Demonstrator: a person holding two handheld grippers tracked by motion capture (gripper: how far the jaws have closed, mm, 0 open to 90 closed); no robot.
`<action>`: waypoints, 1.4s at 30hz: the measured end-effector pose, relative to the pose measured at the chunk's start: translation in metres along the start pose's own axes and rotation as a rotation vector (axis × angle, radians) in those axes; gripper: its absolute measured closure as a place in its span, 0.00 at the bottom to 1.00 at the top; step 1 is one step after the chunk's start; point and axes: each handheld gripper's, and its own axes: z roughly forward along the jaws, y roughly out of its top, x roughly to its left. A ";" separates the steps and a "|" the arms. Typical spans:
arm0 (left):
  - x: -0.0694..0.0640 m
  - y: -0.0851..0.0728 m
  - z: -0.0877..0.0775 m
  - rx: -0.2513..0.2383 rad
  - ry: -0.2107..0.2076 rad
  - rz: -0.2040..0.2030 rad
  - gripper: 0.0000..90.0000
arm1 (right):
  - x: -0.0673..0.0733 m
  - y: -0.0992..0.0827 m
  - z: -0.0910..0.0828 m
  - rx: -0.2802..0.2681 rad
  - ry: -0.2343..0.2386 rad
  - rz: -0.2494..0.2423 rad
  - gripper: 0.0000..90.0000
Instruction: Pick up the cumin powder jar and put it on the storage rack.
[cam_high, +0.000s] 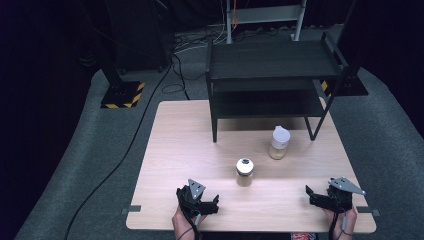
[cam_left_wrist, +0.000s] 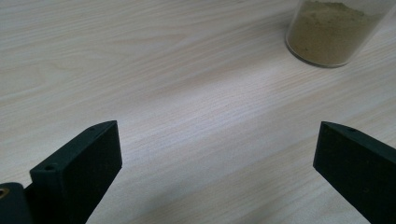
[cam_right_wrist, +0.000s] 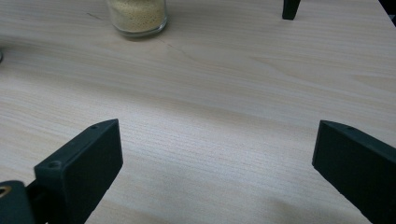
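Dark-lidded spice jar (cam_high: 244, 172): stands upright on the wooden table (cam_high: 165, 150), a little toward the person from the table's middle; it holds a tan-green powder, seen close in the left gripper view (cam_left_wrist: 334, 32).
Long axis: vertical, black lid pointing straight up; nothing leans on it.
White-capped jar (cam_high: 279, 143): upright too, farther from the person and to the right of the first jar, just before the black shelf rack (cam_high: 272, 65); yellowish grains in it (cam_right_wrist: 137, 16). The two jars stand apart, not touching.
Deciding relation: the dark-lidded jar lies forward and to the right of the left gripper (cam_high: 203, 201), and forward and to the left of the right gripper (cam_high: 322, 197); I judge the left one somewhat nearer.
Left gripper: at the near edge of the table, jaws spread wide with bare wood between them (cam_left_wrist: 217, 154); it pinches nothing.
Right gripper: at the near right corner, jaws likewise spread, empty (cam_right_wrist: 217, 154); the white-capped jar lies ahead of it and to its left, as does one rack leg (cam_right_wrist: 290, 8).
Likely approach: a level reach from the side, since both jars are upright.
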 end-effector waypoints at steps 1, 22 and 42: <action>0.000 0.000 0.001 0.002 -0.002 0.002 0.01 | 0.000 0.000 0.000 0.001 0.000 -0.001 0.00; -0.028 0.007 0.022 -0.003 -0.078 0.030 0.00 | 0.001 0.001 0.001 0.005 -0.005 0.001 0.00; -0.042 0.029 0.050 -0.033 -0.165 0.020 0.01 | 0.001 0.000 0.000 0.000 -0.007 0.001 0.00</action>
